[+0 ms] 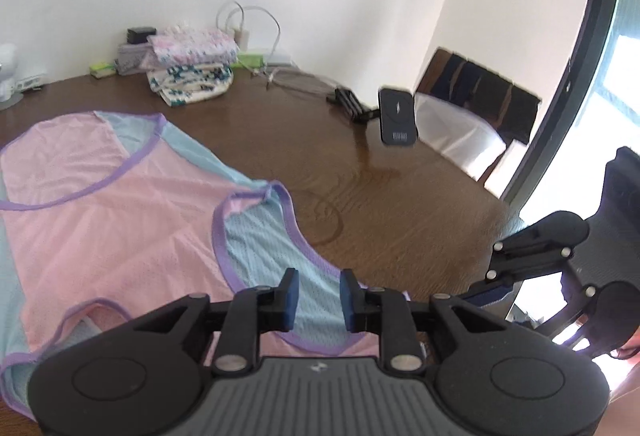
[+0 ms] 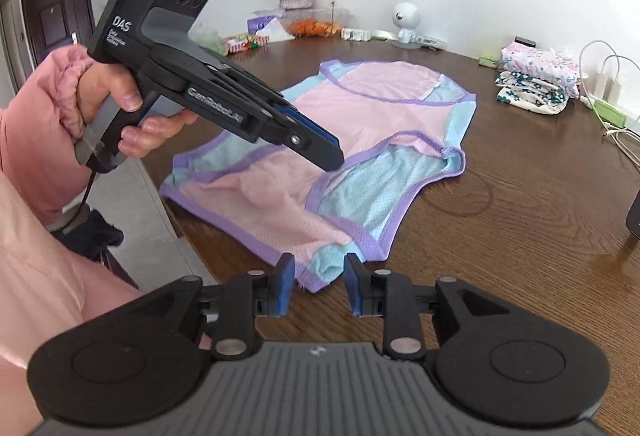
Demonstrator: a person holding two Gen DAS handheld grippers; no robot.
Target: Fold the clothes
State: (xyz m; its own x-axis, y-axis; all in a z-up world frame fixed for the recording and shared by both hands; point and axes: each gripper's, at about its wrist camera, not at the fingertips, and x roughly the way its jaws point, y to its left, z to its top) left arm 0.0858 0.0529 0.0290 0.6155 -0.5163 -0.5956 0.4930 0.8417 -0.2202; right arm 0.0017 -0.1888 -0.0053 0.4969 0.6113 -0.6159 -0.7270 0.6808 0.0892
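Two hand-held grippers are over one pink and blue mesh vest [image 2: 320, 140] that lies spread flat on the brown worktop [image 2: 520, 228], its purple-trimmed neckline toward the wall and its hem corner at the near edge. The left hand-held gripper [image 1: 319, 298] hovers above the blue side panel by an armhole, fingers parted with only cloth visible through the gap and nothing between them. The right hand-held gripper [image 2: 319, 286] is just in front of the near hem corner, also parted and holding nothing. From the right wrist view, the left tool appears tilted down over the middle of the vest, held by the person's hand [image 2: 120, 116] in a pink sleeve.

Against the wall, well apart from the vest, sits a stack of folded patterned clothes [image 2: 536, 80].

Judging by this, the vest is laid out and not folded, and both tools seem to be lining up for a hold on its right side. That hold would call for lowering the pads onto the trim, pinching one layer or both deliberately, since the mesh is thin and slippery, then carrying the side across toward the middle without dragging the whole garment over the worktop.
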